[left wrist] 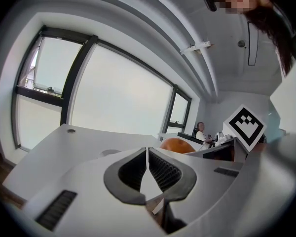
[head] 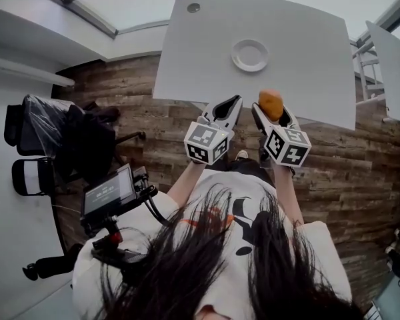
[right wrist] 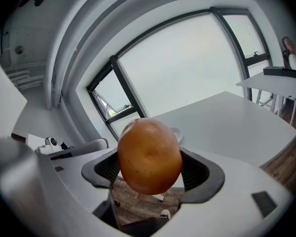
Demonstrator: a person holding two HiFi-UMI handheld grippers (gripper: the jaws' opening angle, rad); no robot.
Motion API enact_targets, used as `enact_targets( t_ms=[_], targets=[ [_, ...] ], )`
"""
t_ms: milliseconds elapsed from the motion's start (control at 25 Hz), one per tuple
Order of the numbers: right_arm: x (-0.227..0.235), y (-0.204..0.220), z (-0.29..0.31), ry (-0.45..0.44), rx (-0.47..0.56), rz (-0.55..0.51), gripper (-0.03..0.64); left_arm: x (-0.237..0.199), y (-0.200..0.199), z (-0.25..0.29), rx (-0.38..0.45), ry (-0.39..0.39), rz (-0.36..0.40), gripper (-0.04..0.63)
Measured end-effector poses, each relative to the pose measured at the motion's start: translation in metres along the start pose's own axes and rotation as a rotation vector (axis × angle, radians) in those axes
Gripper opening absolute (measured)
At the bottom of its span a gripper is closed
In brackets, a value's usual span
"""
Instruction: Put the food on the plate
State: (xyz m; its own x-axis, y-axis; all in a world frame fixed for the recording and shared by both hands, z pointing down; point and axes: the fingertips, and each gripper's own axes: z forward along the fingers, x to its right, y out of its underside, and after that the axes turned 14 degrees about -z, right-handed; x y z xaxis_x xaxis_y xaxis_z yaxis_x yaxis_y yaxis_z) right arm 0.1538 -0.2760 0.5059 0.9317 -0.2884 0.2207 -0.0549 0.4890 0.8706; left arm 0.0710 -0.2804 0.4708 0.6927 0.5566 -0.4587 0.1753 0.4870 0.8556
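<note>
While I look steeply down, a chair [head: 45,136] wrapped in clear plastic stands far to the left of the plate [head: 249,55], on the wood floor [head: 360,172]. A small monitor [head: 109,195] on a dark rig sits nearer to me, also well left of the plate and close by my shoulder.

My left gripper [head: 231,105] hangs on my side of the plate and a little to its left, about over the near edge of the white table [head: 207,52]. In the left gripper view its jaws are pressed together with only a thin slit between the ribbed pads, and nothing is held in them [left wrist: 147,156]. The plate shows faintly beyond them [left wrist: 110,152].

The plate itself lies bare on the table, toward the table's middle.

My right gripper [head: 272,112] is on my side of the plate and slightly to its right. It is clamped on the food [head: 271,103], a round orange-brown lump with small dark specks. In the right gripper view the food [right wrist: 149,156] fills the gap between both pads of the gripper [right wrist: 151,169], and the plate's rim [right wrist: 177,132] peeks out just behind it. So the food is in the air, near the plate but apart from it.

A second table [head: 395,65] stands far right of the plate.
</note>
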Motion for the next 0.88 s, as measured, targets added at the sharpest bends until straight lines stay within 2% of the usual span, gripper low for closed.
enact_targets(
  t_ms=[240, 520, 720, 880],
  targets=[
    [0.006, -0.004, 0.022, 0.013, -0.015, 0.018, 0.376, -0.019, -0.007, 0.017, -0.026, 0.010, 0.000, 0.006],
    [0.016, -0.030, 0.077, 0.050, -0.035, 0.031, 0.376, -0.065, -0.040, 0.055, -0.056, 0.037, -0.006, 0.006],
    [0.025, -0.038, 0.090, 0.083, -0.028, 0.041, 0.376, -0.070, -0.048, 0.067, -0.062, 0.065, 0.002, 0.006],
    [0.032, -0.047, 0.119, 0.112, -0.046, 0.046, 0.376, -0.095, -0.059, 0.082, -0.086, 0.085, -0.002, 0.006]
  ],
)
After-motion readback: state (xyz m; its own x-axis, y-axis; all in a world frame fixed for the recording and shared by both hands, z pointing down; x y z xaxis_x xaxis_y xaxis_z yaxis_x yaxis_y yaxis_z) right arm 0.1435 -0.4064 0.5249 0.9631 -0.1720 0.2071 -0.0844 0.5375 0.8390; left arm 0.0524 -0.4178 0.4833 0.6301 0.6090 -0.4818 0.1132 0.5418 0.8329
